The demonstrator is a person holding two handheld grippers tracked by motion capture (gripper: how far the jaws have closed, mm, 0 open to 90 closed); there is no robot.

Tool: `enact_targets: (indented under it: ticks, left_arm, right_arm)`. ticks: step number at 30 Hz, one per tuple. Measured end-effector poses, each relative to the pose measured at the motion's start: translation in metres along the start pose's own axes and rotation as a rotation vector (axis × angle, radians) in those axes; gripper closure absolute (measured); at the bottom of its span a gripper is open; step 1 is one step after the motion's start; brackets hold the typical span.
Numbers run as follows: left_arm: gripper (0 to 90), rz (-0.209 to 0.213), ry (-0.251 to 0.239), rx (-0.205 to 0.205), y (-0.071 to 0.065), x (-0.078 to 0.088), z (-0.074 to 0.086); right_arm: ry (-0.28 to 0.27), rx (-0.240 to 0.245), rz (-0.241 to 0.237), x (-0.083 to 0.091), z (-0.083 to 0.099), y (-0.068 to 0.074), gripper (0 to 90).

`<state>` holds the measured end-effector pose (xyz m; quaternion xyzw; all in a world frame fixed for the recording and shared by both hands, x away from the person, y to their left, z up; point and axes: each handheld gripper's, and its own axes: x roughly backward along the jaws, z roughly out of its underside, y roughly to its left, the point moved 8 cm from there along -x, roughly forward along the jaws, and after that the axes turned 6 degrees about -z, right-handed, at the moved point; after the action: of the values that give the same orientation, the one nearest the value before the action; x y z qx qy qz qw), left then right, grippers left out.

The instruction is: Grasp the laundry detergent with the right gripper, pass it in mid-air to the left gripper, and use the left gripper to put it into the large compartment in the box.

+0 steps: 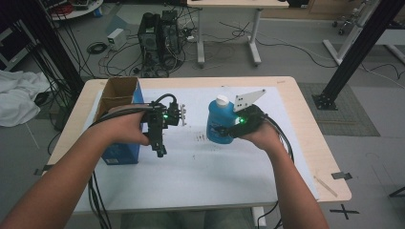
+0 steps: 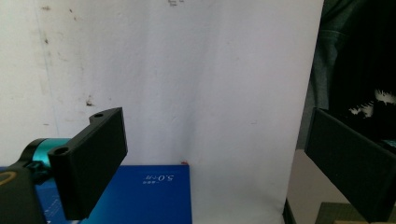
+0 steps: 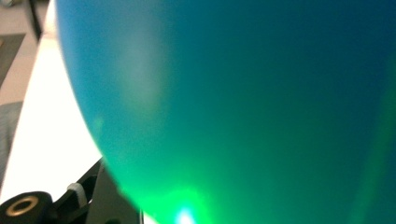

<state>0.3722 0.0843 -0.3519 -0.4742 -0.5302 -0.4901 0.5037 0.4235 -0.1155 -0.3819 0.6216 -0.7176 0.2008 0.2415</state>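
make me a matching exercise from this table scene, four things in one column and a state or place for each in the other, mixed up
Things:
1. blue bottle
2. cardboard box
3. left gripper
4. white sheet

States or places:
A. jaws open, nothing between them
B. spread over the tabletop
C. held in the right gripper, white cap on top
D. stands open-topped at the table's left side, blue walls

Pairs: 1-C, 2-D, 3-A, 4-B

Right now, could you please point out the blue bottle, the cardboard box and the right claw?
Blue bottle (image 1: 216, 125): high view, its body.
Cardboard box (image 1: 125, 98): high view, blue side wall.
Right claw (image 1: 224, 130): high view, between its tips.
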Motion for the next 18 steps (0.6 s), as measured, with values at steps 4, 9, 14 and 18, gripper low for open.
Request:
enact_targets:
  ticks: [4, 9, 14, 18]
  left_arm:
    - [5.7, 0.003, 0.021, 0.000, 0.001, 0.004, -0.004]
    - [5.6, -0.002, 0.015, -0.018, 0.000, 0.015, -0.012]
    - [5.7, -0.004, -0.001, -0.030, -0.003, 0.025, -0.018]
    - [5.6, -0.004, -0.011, -0.047, -0.007, 0.034, -0.024]
  right_arm:
    - [0.022, 0.039, -0.039, 0.000, -0.008, 0.015, 46.0]
    - [0.036, 0.063, -0.075, -0.005, -0.012, 0.028, 46.0]
    - [0.038, 0.079, -0.116, -0.015, -0.017, 0.043, 46.0]
    - [0.029, 0.099, -0.130, -0.023, -0.020, 0.047, 46.0]
